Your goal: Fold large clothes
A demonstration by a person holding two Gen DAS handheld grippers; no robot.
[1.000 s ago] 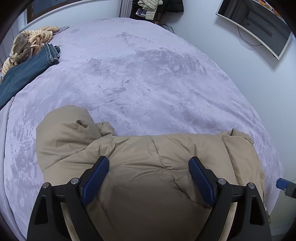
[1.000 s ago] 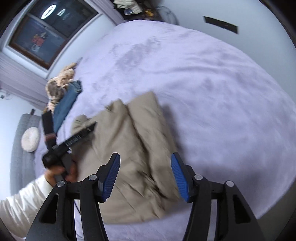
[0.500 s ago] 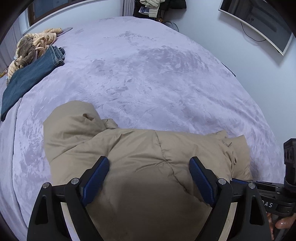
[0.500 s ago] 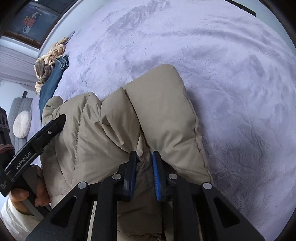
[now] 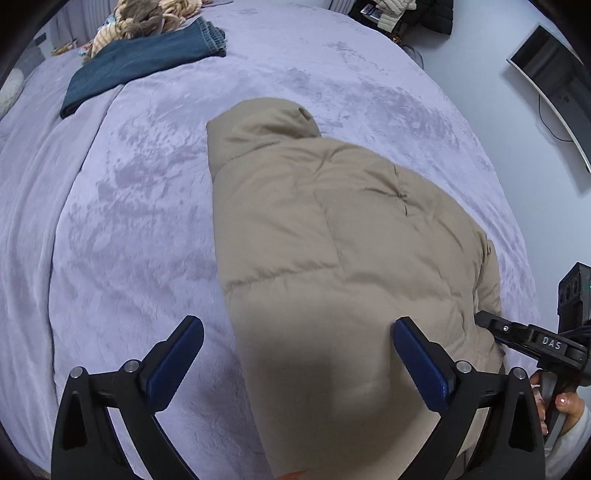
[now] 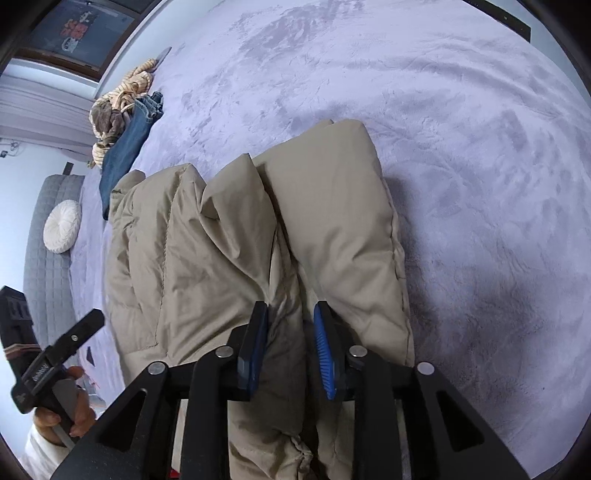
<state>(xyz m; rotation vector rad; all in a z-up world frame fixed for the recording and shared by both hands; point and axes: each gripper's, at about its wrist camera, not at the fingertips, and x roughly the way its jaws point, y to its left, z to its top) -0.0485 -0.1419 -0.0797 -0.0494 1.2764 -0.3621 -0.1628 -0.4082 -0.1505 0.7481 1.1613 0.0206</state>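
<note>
A beige puffer jacket (image 5: 332, 240) lies bunched on the lilac bed (image 5: 129, 221), hood toward the far side. My left gripper (image 5: 297, 325) hovers over the jacket's near left edge. Its jaws are opening to their widest, with nothing pinched between them. In the right wrist view the jacket (image 6: 221, 258) shows thick folded ridges. My right gripper (image 6: 290, 314) has a fold of it between its blue pads; its jaws are opening, and the fabric still fills the gap. The right gripper (image 5: 517, 332) shows at the jacket's right edge, and the left gripper (image 6: 74, 332) appears at lower left.
Folded jeans (image 5: 140, 62) and a knitted tan garment (image 5: 147, 18) lie at the bed's far left. A monitor (image 5: 554, 81) hangs on the right wall, with a clothes pile (image 5: 399, 14) beyond the bed. A grey sofa with a round white cushion (image 6: 62, 226) stands left of the bed (image 6: 480, 184).
The left gripper swung leftward off the jacket's middle and its jaws widened. The right gripper dropped onto the jacket, pinched a fold narrowly, and its jaws have since spread somewhat.
</note>
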